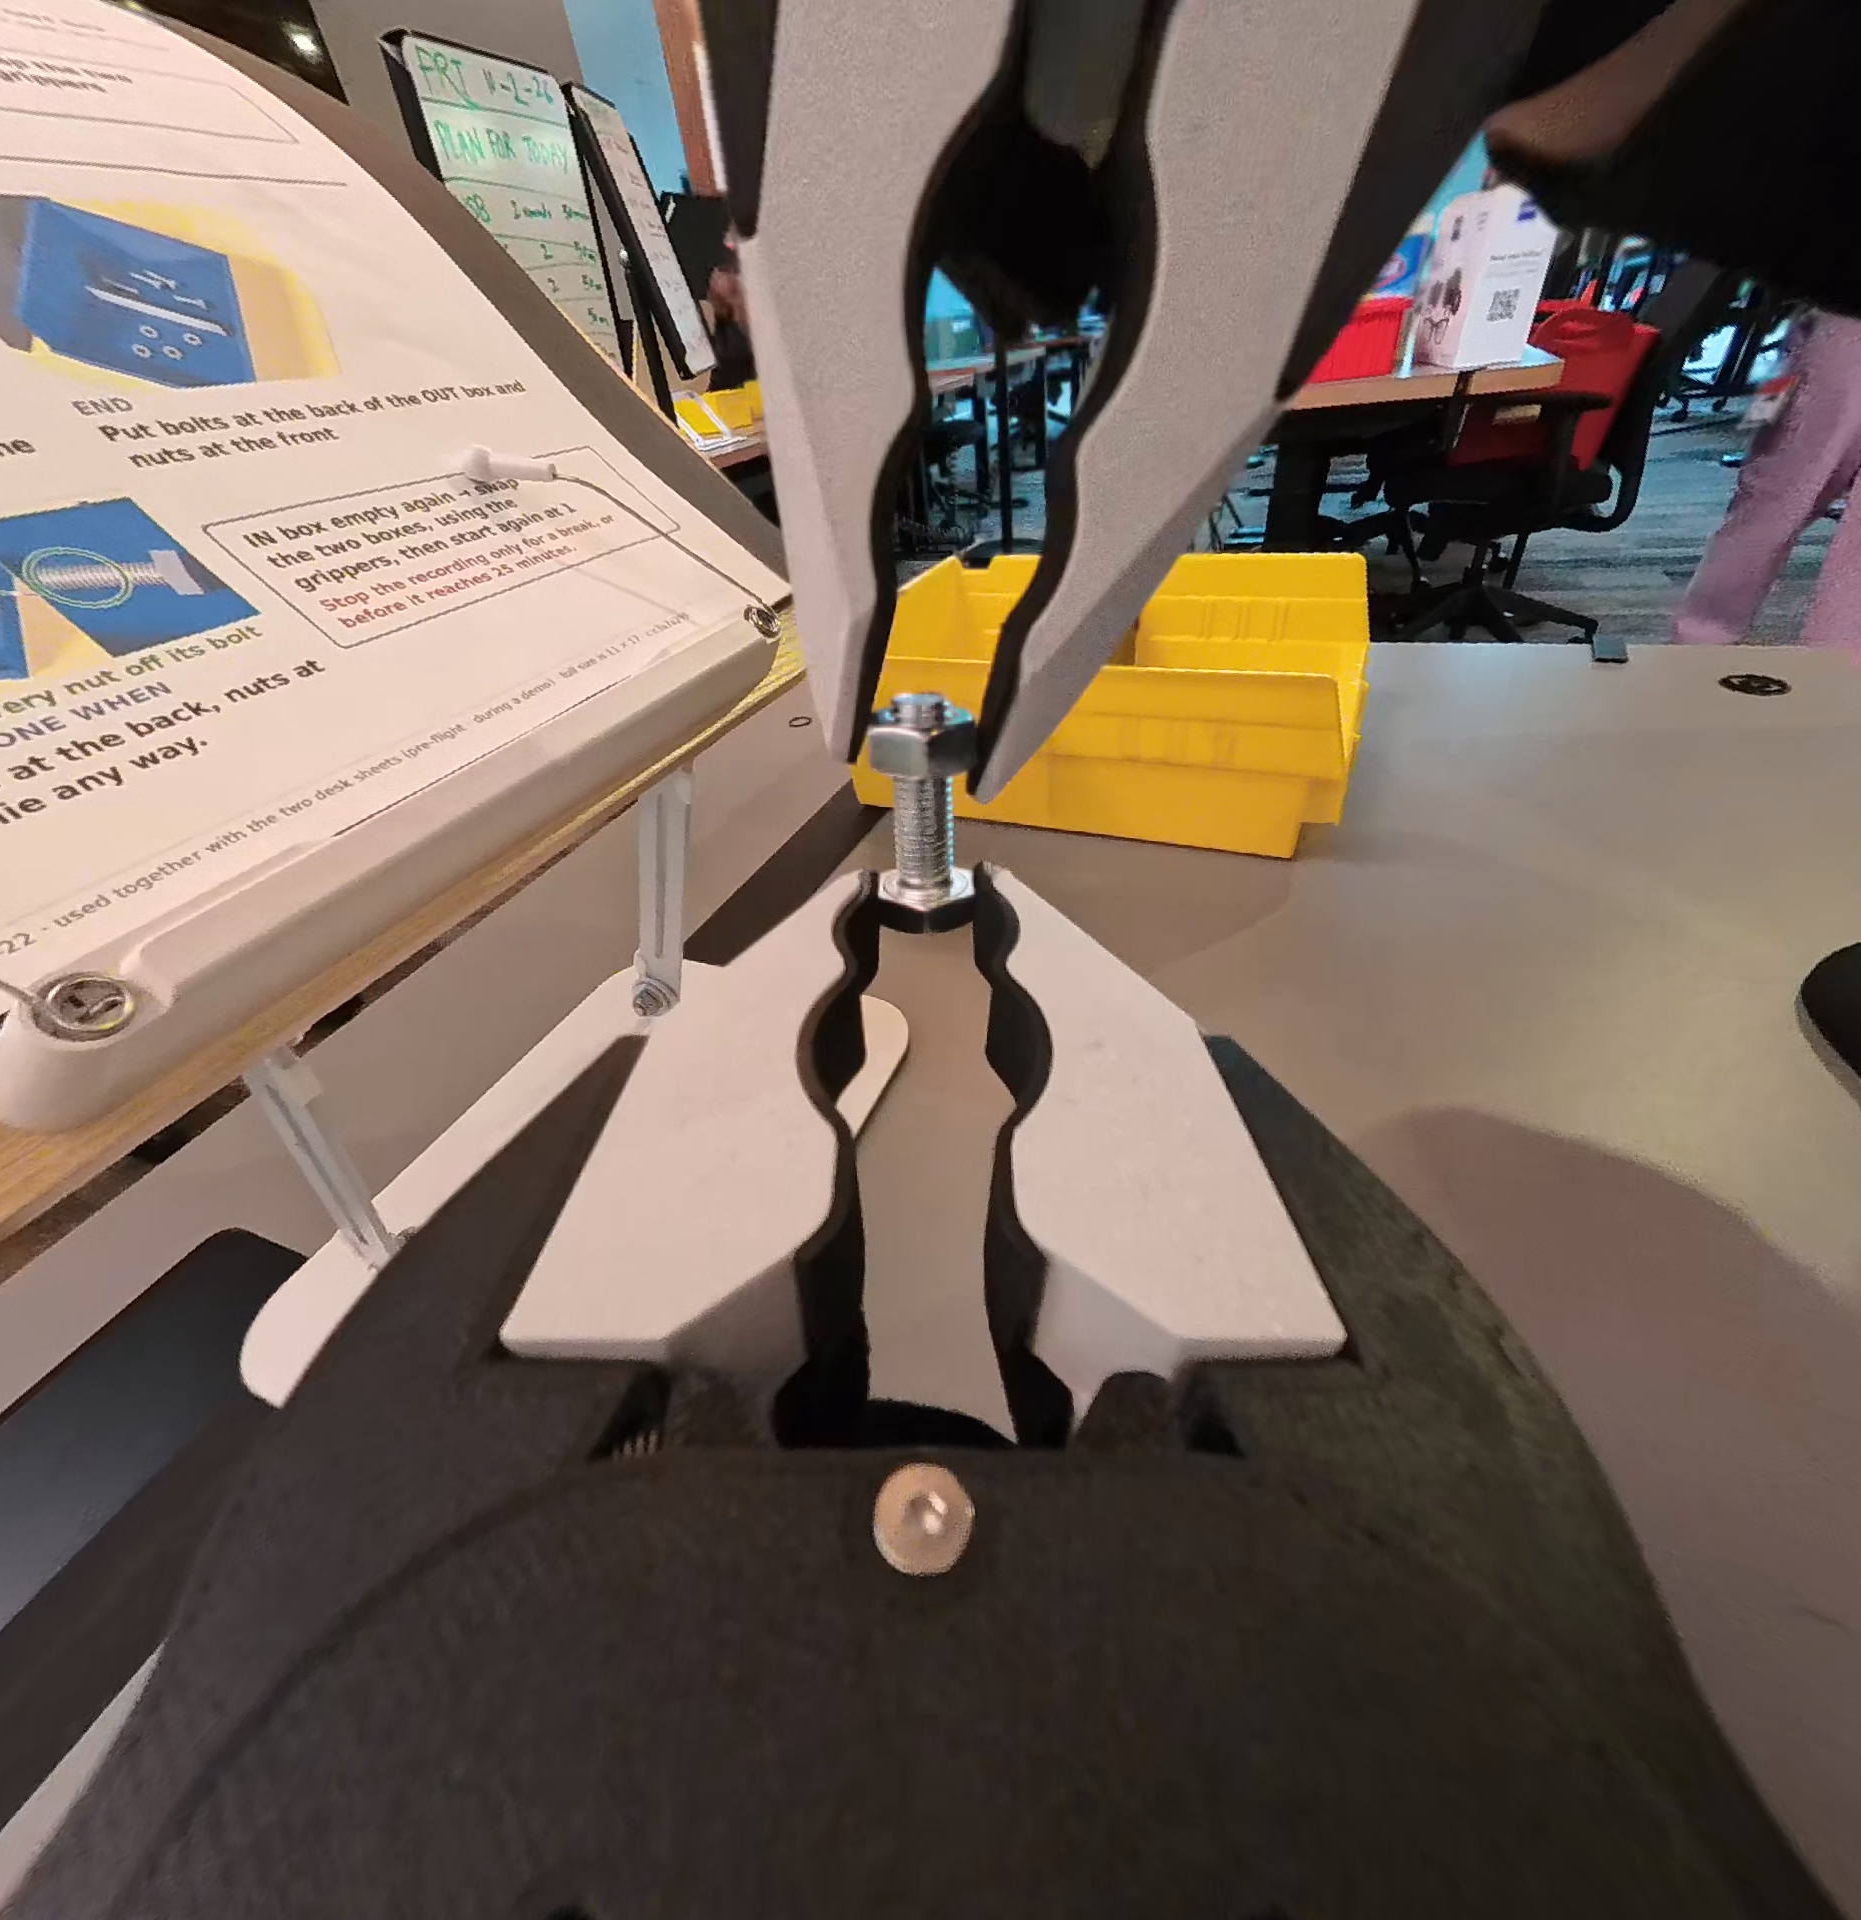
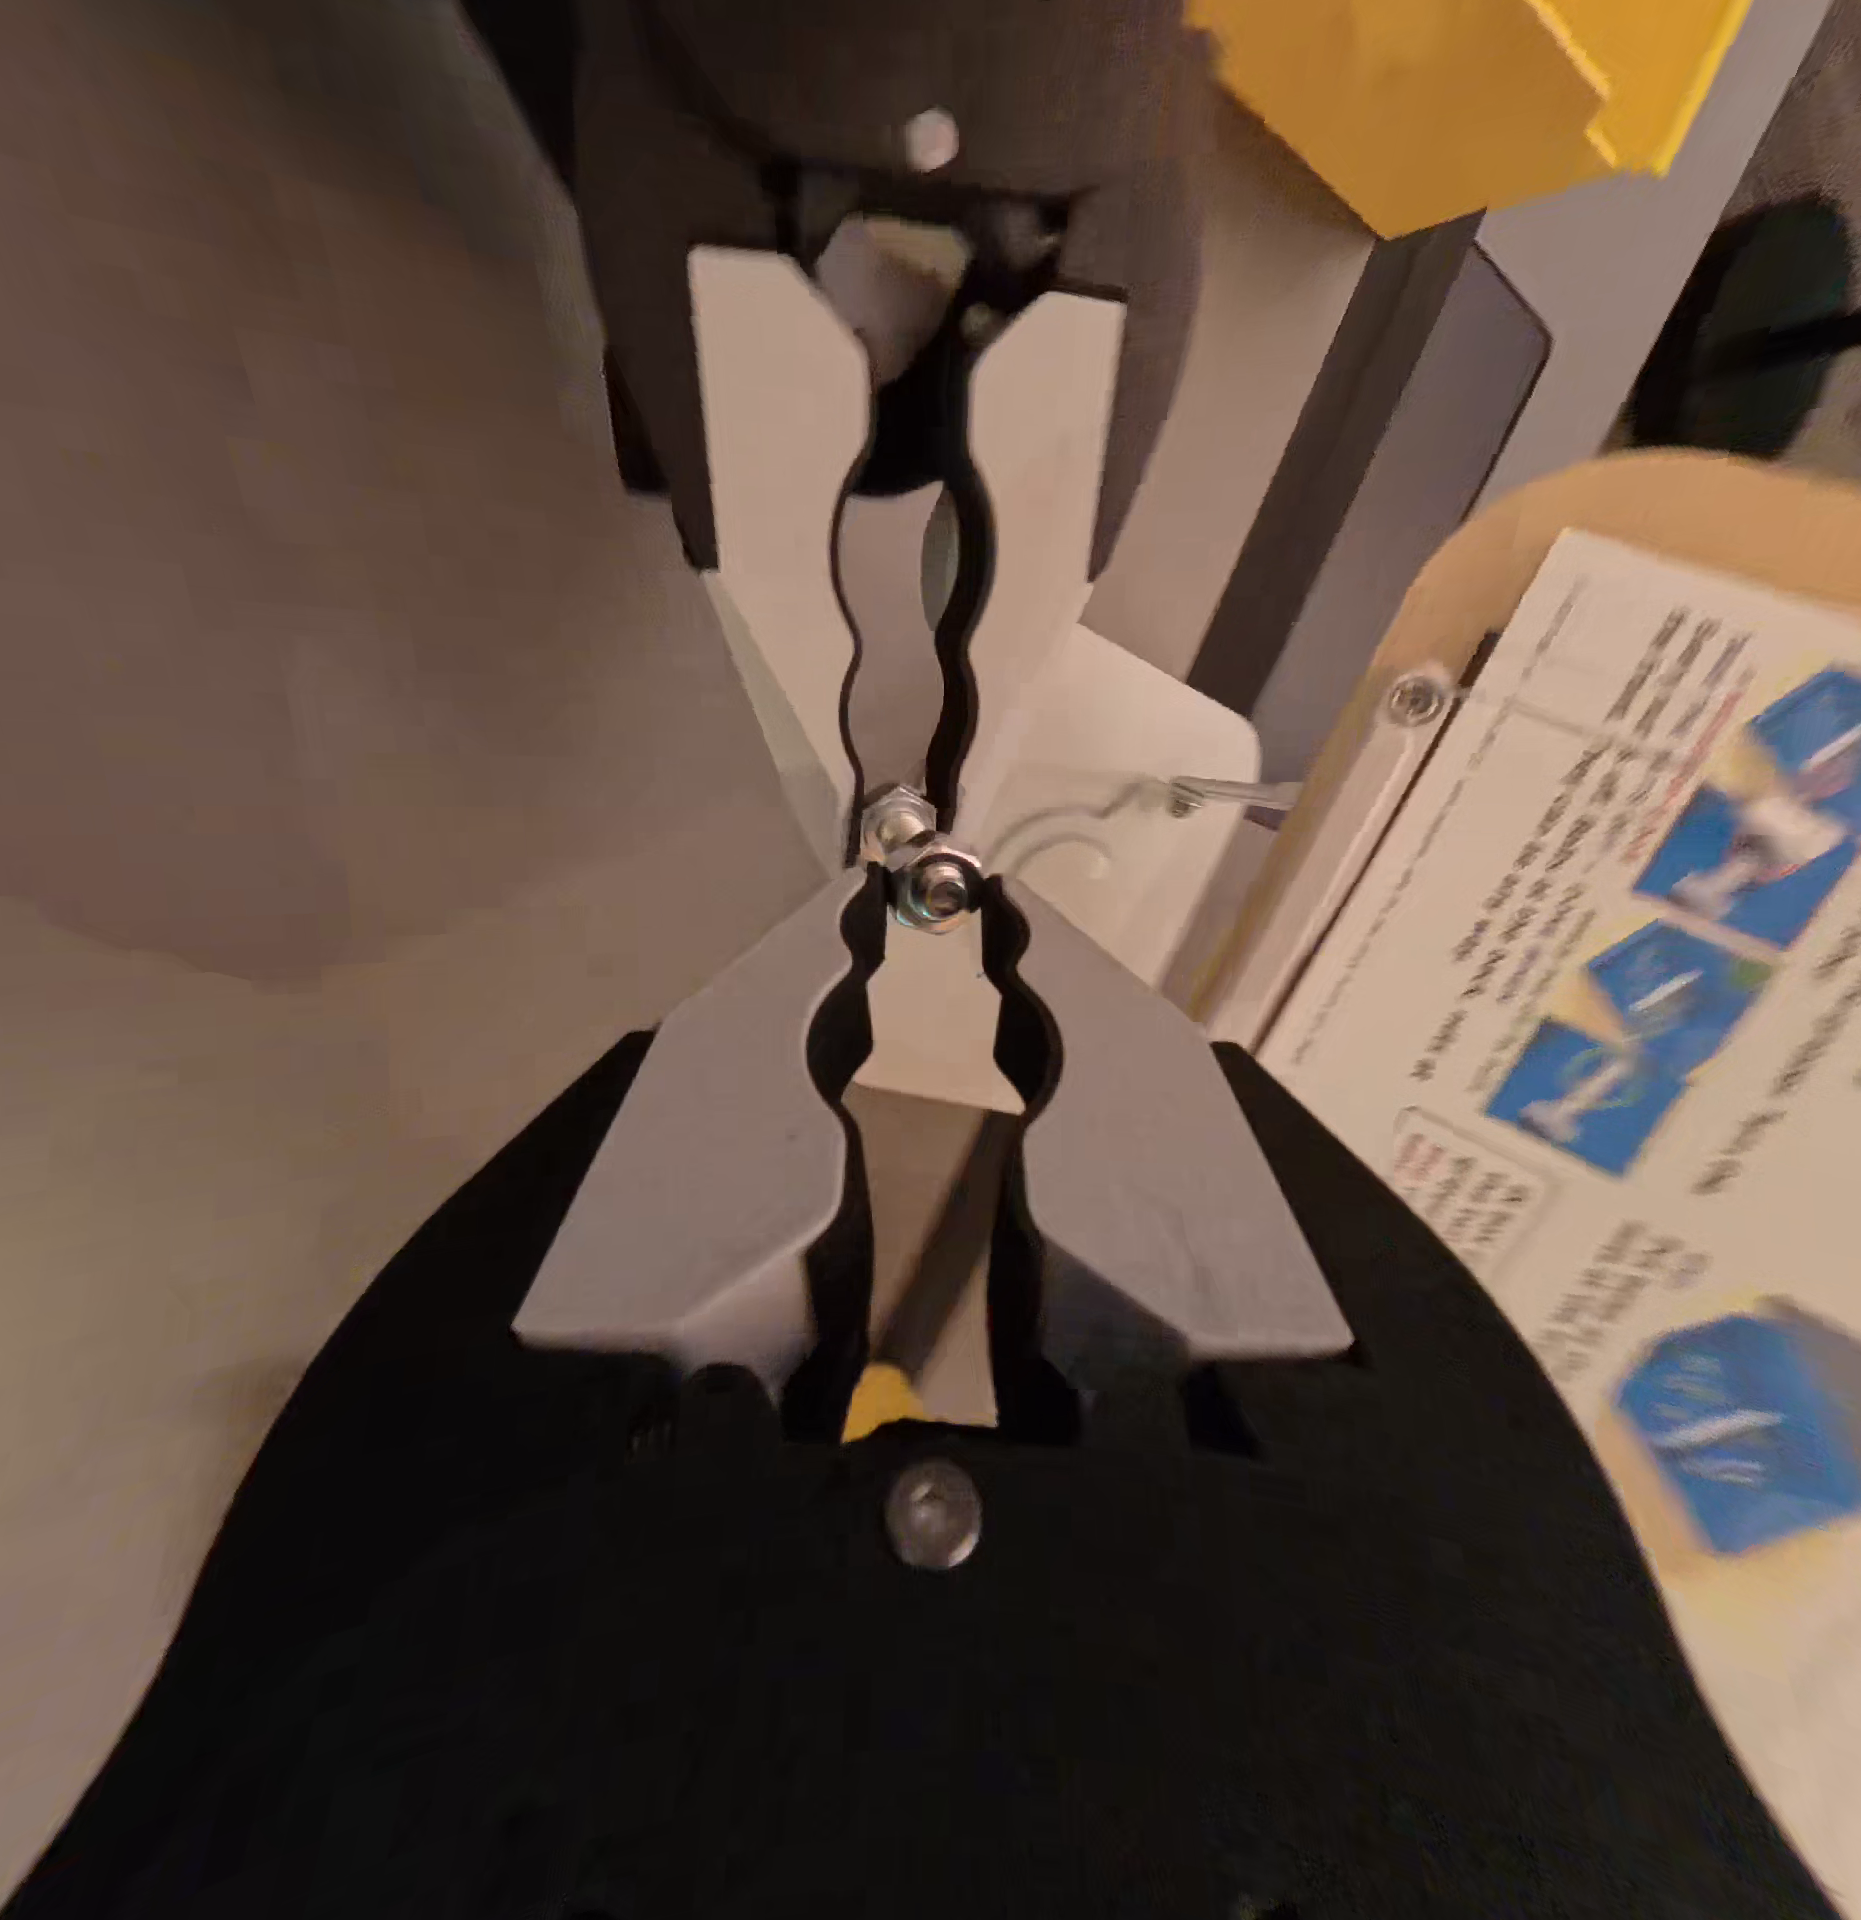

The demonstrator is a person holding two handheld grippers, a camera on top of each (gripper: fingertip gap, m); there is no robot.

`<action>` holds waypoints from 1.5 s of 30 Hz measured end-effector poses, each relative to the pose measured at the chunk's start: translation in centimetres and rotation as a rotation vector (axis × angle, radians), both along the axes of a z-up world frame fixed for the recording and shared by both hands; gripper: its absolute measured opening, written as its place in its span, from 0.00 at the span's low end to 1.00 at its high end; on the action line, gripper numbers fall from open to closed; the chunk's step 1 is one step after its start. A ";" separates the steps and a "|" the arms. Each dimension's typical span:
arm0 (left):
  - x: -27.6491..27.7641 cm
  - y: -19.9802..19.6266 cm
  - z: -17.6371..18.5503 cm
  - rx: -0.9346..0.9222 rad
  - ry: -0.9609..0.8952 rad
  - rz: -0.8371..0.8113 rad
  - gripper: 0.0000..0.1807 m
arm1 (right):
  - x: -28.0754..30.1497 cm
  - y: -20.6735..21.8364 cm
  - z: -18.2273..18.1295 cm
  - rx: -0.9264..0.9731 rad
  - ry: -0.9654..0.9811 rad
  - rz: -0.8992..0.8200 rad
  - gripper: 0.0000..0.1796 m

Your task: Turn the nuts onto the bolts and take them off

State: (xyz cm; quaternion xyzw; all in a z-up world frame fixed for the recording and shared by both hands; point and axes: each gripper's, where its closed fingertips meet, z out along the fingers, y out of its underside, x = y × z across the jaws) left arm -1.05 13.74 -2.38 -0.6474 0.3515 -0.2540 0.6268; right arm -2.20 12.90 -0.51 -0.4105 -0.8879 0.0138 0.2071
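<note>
My left gripper [image 1: 924,902] is clenched on the hexagonal head of a silver threaded steel bolt [image 1: 923,826], which stands upright between its white fingertips just above the grey table [image 1: 1528,914]. From above, my right gripper [image 1: 921,764] pinches a silver hex nut [image 1: 920,744] sitting near the bolt's top end. Beyond both tips lies a yellow plastic bin [image 1: 1196,727]; a laminated instruction sheet [image 1: 282,540] leans to the left.
</note>
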 end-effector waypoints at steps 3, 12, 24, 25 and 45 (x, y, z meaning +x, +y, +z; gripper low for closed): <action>0.1 0.0 -0.2 -0.008 -0.003 -0.004 0.09 | 0.0 0.4 -0.1 0.265 -0.071 0.168 0.09; 0.3 0.1 -0.5 -0.021 -0.010 -0.008 0.09 | 0.1 1.4 -0.3 0.726 -0.164 0.341 0.14; -0.8 0.9 -0.3 -0.010 -0.018 0.065 0.09 | 1.2 1.9 1.4 -0.326 0.236 -0.506 0.22; -0.8 0.9 -0.4 -0.007 -0.011 0.068 0.09 | 1.1 1.7 1.4 -0.409 0.259 -0.543 0.22; 0.0 0.8 -1.1 -0.005 0.034 0.060 0.09 | -0.1 0.5 -0.8 -0.449 0.202 -0.403 0.09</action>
